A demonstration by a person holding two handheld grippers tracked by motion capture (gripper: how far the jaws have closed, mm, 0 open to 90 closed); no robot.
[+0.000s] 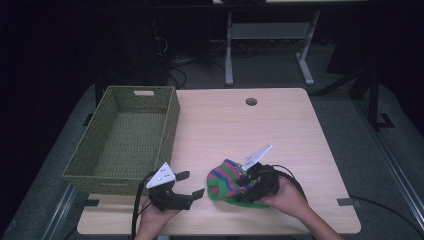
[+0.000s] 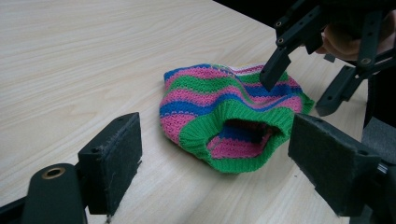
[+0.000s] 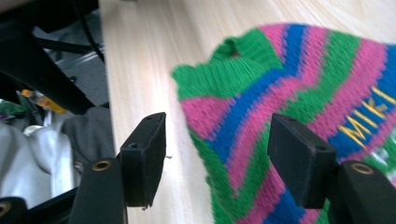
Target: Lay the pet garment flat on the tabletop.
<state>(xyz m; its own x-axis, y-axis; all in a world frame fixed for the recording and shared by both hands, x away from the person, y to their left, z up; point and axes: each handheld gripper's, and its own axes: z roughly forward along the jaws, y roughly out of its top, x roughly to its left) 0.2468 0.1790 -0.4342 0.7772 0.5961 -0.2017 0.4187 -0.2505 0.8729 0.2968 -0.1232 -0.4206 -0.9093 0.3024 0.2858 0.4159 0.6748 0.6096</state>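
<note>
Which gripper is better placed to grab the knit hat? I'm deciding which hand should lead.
Right, probably. The right gripper hangs open directly over the striped hat, jaws straddling its fabric. The left gripper is open too, but off to the side.

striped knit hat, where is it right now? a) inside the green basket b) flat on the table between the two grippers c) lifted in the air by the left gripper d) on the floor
b: the striped knit hat lies on the table, with the open left gripper beside it, the open right gripper over it, and the green basket holding nothing.
</note>
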